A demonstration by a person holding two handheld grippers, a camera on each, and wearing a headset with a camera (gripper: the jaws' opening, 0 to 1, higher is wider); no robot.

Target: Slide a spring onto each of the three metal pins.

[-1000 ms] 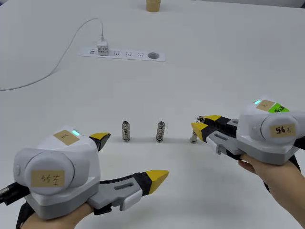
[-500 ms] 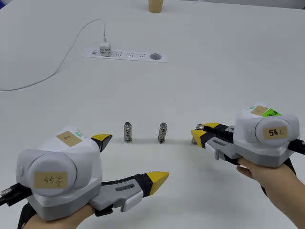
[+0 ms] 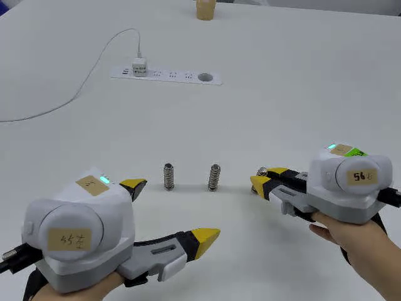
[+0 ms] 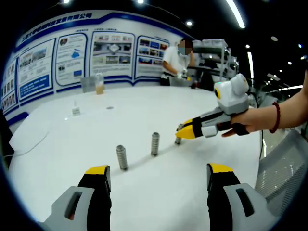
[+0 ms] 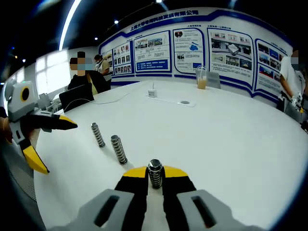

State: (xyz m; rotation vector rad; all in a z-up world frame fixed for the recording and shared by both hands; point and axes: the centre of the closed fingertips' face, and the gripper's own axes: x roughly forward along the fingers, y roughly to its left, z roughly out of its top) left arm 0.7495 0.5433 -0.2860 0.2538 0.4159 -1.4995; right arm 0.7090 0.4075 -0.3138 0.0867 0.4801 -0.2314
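Springs stand on two of the three pins: the left spring (image 3: 168, 176) and the middle spring (image 3: 214, 177) sit upright on the white worktop (image 3: 282, 94), in a row and a little apart, with nothing touching them. The third spring (image 5: 154, 177) stands at the right end of that row, with a rounded metal top showing above its coils, and the right tongs (image 3: 258, 179) are closed narrowly around it, one yellow tip on each side. It looks threaded on its pin, though whether it is seated right down cannot be told from these views. By that reading the task is close to finished, and what is left is to let go and draw the right tongs clear without tipping the pin. The left tongs (image 3: 169, 210) are spread wide and hold nothing, near the left spring but apart from it. At the far edge a clear cup (image 5: 202, 77) holds an amber liquid, well away from the pins, past a power strip (image 3: 166, 74) with a charger (image 3: 139, 64) plugged in
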